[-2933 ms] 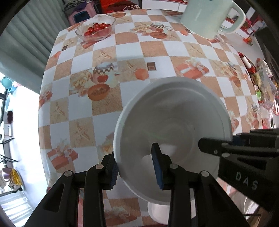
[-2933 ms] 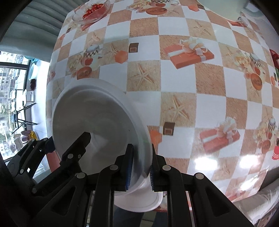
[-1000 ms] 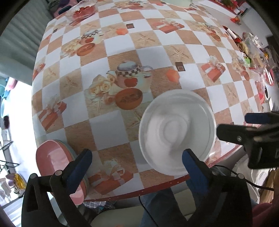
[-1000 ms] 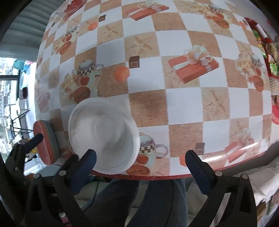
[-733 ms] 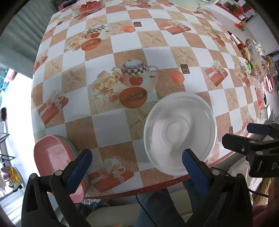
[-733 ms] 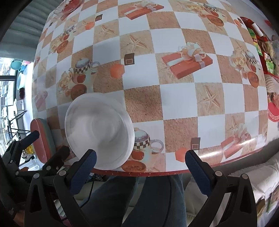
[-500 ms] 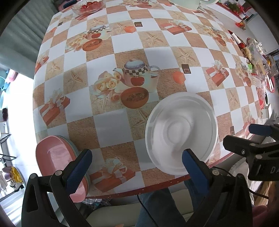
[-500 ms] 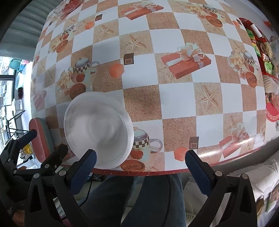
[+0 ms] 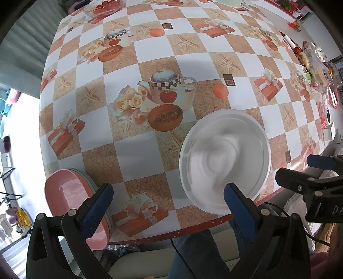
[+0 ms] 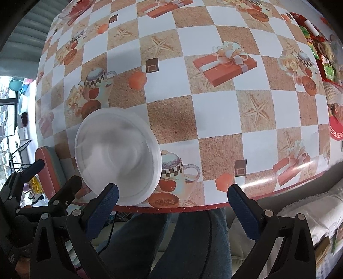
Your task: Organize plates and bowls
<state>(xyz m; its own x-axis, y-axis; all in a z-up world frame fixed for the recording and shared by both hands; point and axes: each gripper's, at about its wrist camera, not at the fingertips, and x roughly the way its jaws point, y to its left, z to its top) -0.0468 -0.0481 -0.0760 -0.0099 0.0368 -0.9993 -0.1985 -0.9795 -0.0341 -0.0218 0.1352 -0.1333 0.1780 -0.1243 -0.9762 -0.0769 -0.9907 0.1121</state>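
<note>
A stack of white bowls (image 9: 224, 159) (image 10: 119, 155) stands near the front edge of the round table (image 9: 150, 150), on its checked cloth. A stack of pink plates (image 9: 72, 199) (image 10: 48, 169) sits at the table's left front edge. My left gripper (image 9: 166, 206) hangs open above the front edge, between the plates and the bowls, holding nothing. My right gripper (image 10: 171, 206) is open too, over the table edge just right of the bowls, empty. The right gripper's black body shows at the right of the left wrist view.
A glass bowl of tomatoes (image 9: 103, 6) stands at the far side of the table. Packets and red dishes (image 10: 325, 49) crowd the right edge. A person's legs in jeans (image 10: 171, 240) are below the front edge. A pale green mug base (image 9: 229, 2) is at the far edge.
Both grippers let go of the white bowl, which now rests in the stack on the table, and opened wide. They have drawn back and up from the table.
</note>
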